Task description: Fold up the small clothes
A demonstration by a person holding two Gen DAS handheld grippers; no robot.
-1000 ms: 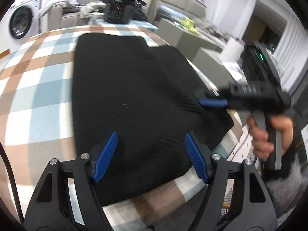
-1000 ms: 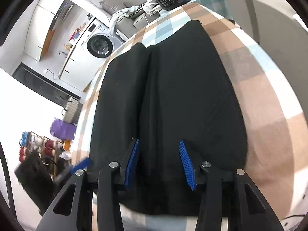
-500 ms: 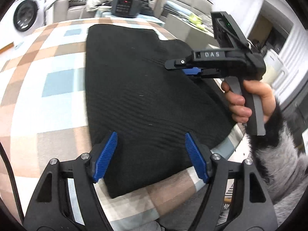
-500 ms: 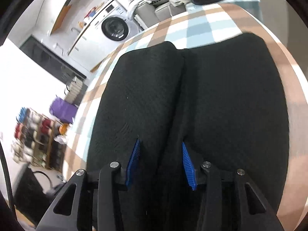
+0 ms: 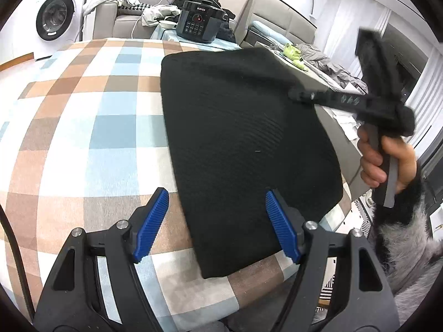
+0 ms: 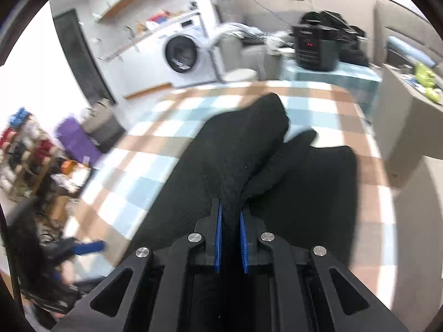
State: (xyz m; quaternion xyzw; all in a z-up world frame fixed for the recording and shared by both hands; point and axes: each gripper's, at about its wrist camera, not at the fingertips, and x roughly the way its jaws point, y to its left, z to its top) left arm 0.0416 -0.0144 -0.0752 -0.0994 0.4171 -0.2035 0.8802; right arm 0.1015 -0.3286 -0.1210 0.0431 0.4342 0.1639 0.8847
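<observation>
A black knit garment (image 5: 243, 138) lies flat on the checked tablecloth (image 5: 83, 138). My left gripper (image 5: 216, 221) hangs open above the garment's near left edge, with nothing between its blue pads. In the right wrist view my right gripper (image 6: 229, 221) has its jaws closing on a raised ridge of the black garment (image 6: 249, 152), and the pads press on the cloth. The left wrist view shows that right gripper (image 5: 301, 95), blurred, at the garment's far right edge, held by a hand (image 5: 382, 160) in a furry sleeve.
A black cooker (image 5: 199, 25) stands on a small table beyond the checked one. A washing machine (image 5: 55, 16) is at the back left. A grey counter with a green toy (image 5: 295, 52) runs along the right. The table's near edge is just below my left gripper.
The right gripper's jaws have closed on a pinch of the garment and lifted it while rolling. The left gripper has shifted left, so the garment's left edge now lies between its fingers.
</observation>
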